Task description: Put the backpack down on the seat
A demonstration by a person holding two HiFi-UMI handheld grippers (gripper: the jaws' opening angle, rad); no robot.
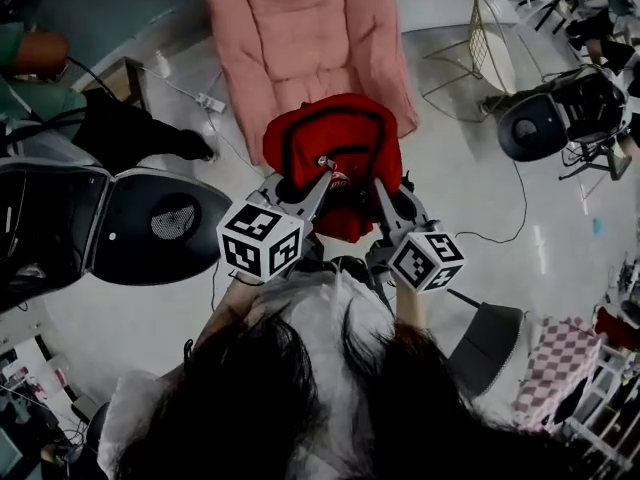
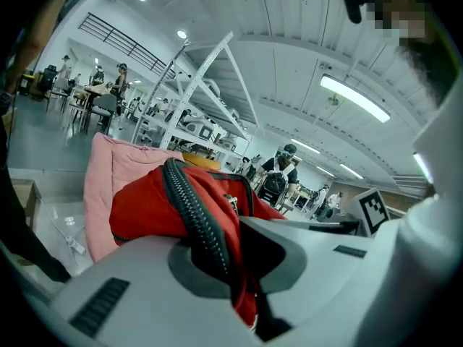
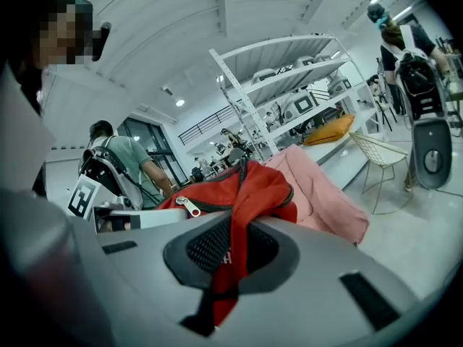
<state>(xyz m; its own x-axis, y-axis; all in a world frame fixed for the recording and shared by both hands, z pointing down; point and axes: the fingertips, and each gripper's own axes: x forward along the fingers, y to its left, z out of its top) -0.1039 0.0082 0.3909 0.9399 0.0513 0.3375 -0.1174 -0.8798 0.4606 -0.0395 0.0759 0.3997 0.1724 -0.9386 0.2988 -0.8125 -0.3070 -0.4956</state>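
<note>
Red backpack (image 1: pixel 335 148) aloft near pink seat (image 1: pixel 300 38)

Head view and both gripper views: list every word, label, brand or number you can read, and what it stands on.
No text is readable.
Red backpack: white print, blurred and partly hidden, unreadable.
Left marker cube and right marker cube: black-and-white square patterns only, no letters.

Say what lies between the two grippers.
The backpack, pinched by both the left gripper and the right gripper; the head view shows it.
</note>
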